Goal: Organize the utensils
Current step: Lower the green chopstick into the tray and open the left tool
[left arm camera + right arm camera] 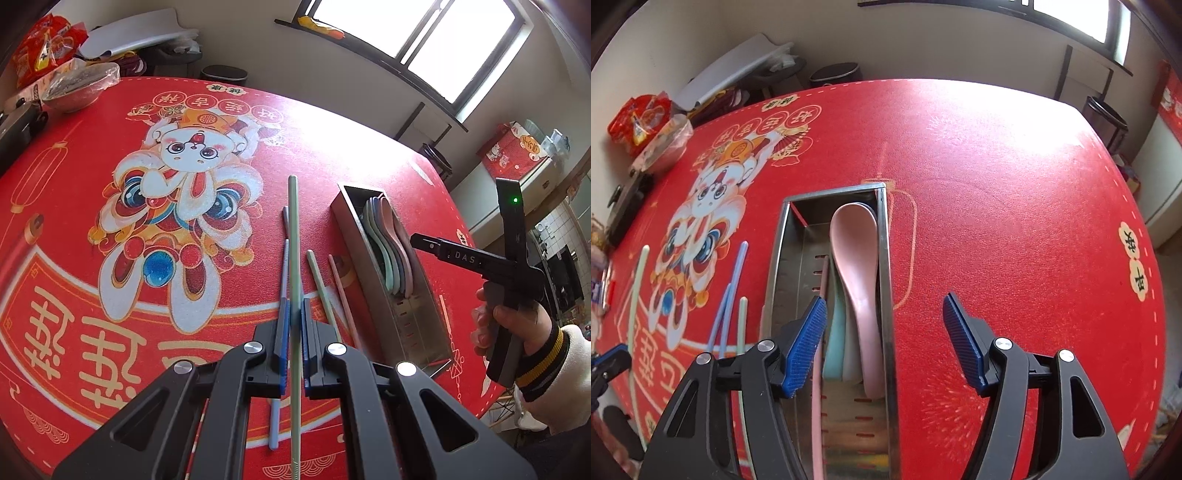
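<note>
A pale green chopstick (293, 236) runs up the centre of the left wrist view, clenched between the blue pads of the left gripper (294, 325). Just beside it on the red tablecloth (92, 295) lie two blue chopsticks (282, 273), another green chopstick (320, 284) and a pink chopstick (341, 291). Right of these stands a steel utensil tray (406, 317) holding stacked spoons (391, 243). In the right wrist view the right gripper (884, 343) hovers released above that tray, with a pink spoon (855, 258) uppermost.
</note>
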Demonstrator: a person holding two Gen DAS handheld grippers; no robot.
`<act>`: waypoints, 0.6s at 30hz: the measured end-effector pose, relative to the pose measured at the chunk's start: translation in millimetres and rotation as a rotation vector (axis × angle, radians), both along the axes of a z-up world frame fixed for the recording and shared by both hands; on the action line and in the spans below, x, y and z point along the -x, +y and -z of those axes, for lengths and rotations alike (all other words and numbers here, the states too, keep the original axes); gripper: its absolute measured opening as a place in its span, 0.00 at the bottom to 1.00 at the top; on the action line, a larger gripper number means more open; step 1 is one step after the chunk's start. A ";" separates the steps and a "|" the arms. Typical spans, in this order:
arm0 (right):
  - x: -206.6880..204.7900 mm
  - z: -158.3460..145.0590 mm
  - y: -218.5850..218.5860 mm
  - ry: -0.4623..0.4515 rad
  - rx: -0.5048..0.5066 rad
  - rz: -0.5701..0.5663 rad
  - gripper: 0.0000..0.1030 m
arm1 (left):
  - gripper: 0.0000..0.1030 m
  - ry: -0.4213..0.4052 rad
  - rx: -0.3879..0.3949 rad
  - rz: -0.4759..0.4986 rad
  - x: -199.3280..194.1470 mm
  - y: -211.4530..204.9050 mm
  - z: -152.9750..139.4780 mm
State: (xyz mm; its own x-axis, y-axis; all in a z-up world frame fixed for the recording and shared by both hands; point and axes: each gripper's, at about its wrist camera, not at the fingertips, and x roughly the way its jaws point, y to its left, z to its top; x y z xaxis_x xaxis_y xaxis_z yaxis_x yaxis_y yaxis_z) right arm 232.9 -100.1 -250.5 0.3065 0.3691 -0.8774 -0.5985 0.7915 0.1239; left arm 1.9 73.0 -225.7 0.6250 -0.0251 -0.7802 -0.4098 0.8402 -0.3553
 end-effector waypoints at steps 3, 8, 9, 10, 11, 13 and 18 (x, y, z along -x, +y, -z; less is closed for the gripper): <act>3.6 -3.0 -12.9 0.027 -0.046 0.006 0.70 | 0.05 -0.003 0.013 0.027 -13.9 -11.6 -3.0; 5.7 -4.8 -36.3 0.092 -0.124 0.009 0.84 | 0.05 0.002 0.040 0.072 -42.6 -36.3 -1.9; 5.8 -5.9 -41.6 0.096 -0.141 0.011 0.84 | 0.05 0.003 0.049 0.077 -49.1 -41.5 -0.7; 5.4 -6.7 -45.8 0.100 -0.152 0.010 0.84 | 0.05 0.004 0.060 0.080 -55.3 -46.8 0.9; 5.1 -7.4 -50.3 0.103 -0.156 0.011 0.84 | 0.05 0.003 0.074 0.081 -61.9 -51.7 2.5; 3.5 -8.5 -58.0 0.106 -0.156 0.011 0.84 | 0.05 0.001 0.103 0.077 -74.0 -61.2 6.6; -5.0 -11.4 -77.8 0.114 -0.157 0.004 0.84 | 0.05 0.005 0.161 0.034 -96.5 -79.2 22.0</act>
